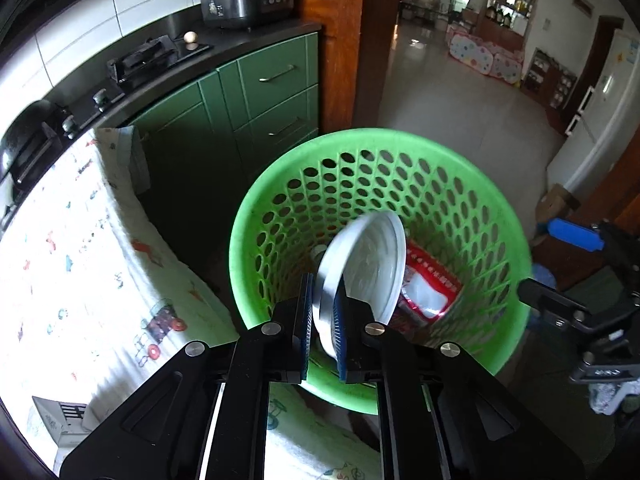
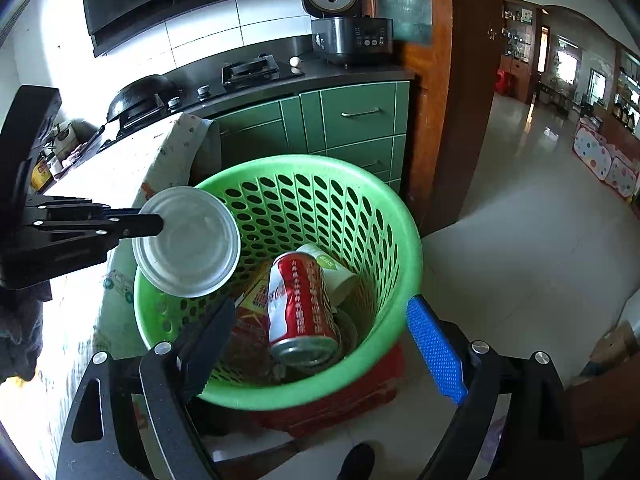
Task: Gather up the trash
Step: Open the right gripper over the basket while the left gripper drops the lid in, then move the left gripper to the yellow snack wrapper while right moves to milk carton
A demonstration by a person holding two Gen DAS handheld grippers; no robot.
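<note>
Two grippers hang over the green basket [image 2: 400, 216]: the left gripper [image 1: 323, 312] is clamped on the rim of a white plastic lid [image 1: 366, 264] above the basket's near-left edge. The right gripper [image 2: 320, 348] stands wide and empty above the red can [image 2: 298, 300] lying inside.

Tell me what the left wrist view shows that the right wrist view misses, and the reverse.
Only the left wrist view shows the left tongs clamping the white plastic lid by its rim, pads on both faces.

Only the right wrist view shows the red soda can and a paper cup lying inside, and the right tongs open and empty above them.

Both show the green basket, the lid over it, and the green cabinets behind.
</note>
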